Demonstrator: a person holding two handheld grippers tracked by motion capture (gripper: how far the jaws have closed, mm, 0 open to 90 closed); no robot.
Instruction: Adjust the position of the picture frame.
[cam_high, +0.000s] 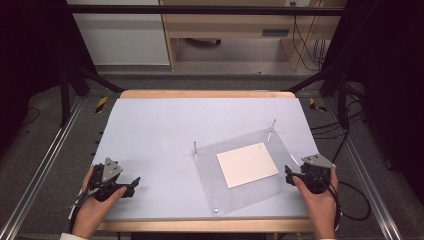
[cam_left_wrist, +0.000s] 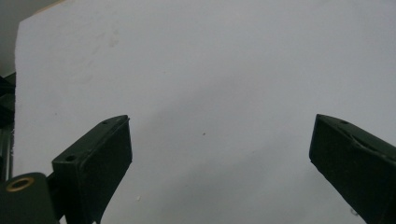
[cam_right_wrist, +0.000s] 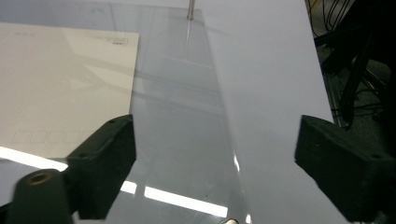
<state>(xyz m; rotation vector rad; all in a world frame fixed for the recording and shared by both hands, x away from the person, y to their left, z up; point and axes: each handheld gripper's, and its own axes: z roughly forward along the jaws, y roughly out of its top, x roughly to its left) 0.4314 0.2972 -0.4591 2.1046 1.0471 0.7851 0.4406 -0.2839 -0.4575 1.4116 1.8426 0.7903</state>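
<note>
Both grippers' fingers (cam_left_wrist: 93, 158) stand apart (nothing between), the clear sheet (cam_high: 280, 145) barely discernible.

Two hand-held grippers, both with jaws spread and nothing gripped.
Left gripper (cam_high: 131, 186) is held low at the near left, jaws pointed inward; right gripper (cam_high: 289, 176) is held at the near right, jaws pointed inward.

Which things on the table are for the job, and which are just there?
For the job:
- clear plastic sheet
- cream card lying on it
- right gripper, open beside the sheet's edge

Just there:
- left gripper, open over bare table
- cables on the floor behind
</note>
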